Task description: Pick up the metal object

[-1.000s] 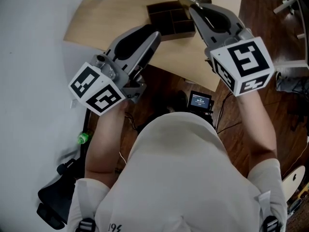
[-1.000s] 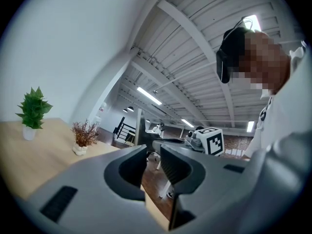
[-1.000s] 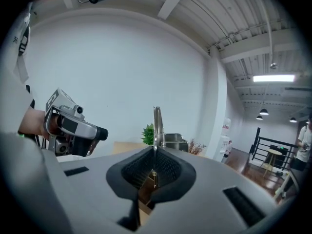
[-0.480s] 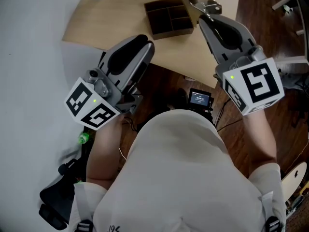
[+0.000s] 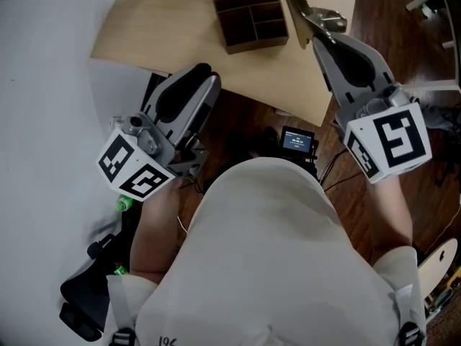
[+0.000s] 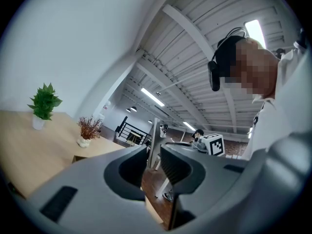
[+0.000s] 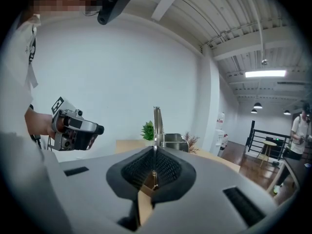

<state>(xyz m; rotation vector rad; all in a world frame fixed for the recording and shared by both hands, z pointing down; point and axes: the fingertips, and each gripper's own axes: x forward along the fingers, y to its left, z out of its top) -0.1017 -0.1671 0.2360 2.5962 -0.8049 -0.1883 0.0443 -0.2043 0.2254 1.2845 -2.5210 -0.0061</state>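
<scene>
Light wood tabletop (image 5: 166, 27), white wall at left. Left hand-held gripper (image 6: 153, 164) is off the tabletop edge, jaws slightly apart, empty. Dark divided tray (image 5: 253, 20) mid-table. Right hand-held gripper (image 7: 154, 155) is clamped on the metal object (image 7: 157, 123), held upright in the air; possibly tongs. Likely stiff, light and slick, so grip the flat shank.

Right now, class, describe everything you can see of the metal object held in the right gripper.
The metal object is thin, shiny and silver-grey: a narrow flat strip with a broader part close to the grip. The right gripper is shut on its lower end, so it sticks out past the jaws, held clear above the wooden table. Nothing else touches it. Its far tip runs off the top of the head view.
</scene>
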